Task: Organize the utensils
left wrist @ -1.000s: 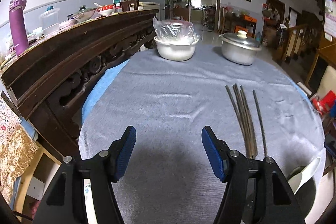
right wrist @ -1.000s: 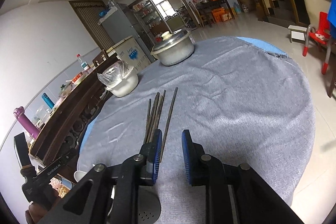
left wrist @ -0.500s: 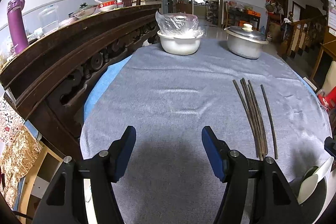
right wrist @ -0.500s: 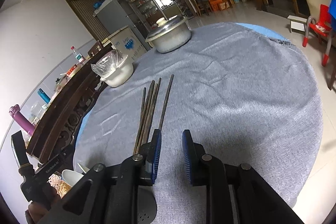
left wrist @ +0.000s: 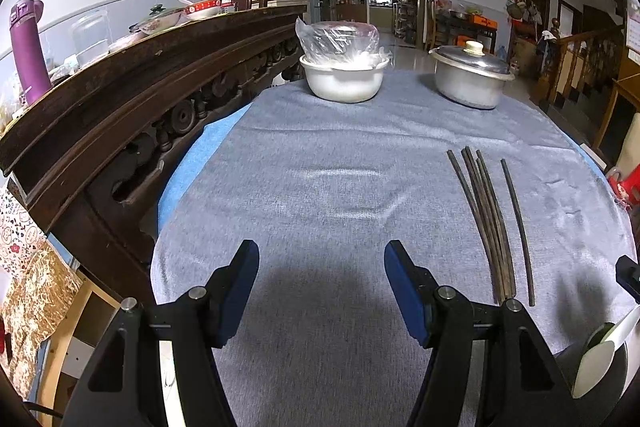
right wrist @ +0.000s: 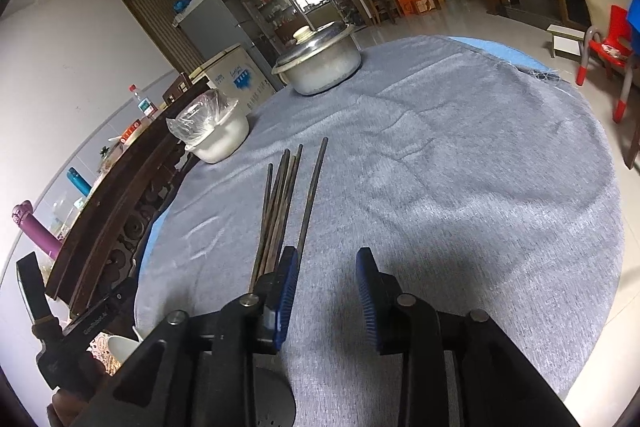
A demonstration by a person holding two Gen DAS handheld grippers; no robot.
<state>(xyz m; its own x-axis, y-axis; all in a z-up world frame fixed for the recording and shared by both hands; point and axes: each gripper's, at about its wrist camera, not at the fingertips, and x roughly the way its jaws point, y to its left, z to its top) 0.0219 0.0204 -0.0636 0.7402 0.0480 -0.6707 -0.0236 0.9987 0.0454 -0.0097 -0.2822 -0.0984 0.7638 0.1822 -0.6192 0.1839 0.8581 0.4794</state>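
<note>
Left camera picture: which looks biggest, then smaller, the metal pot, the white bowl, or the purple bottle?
1. metal pot and white bowl: they look alike in size, so no ranking.
2. purple bottle: smallest, though it stands nearer.

A grey cloth [left wrist: 320, 187] covers the round surface. At the cloth's far edge: white bowl [left wrist: 342, 81] with crinkled clear plastic over it; lidded metal pot [left wrist: 470, 75] just right of the bowl. Dark carved wooden sideboard [left wrist: 132, 107] left of the cloth, bearing a purple bottle [left wrist: 28, 47].
</note>
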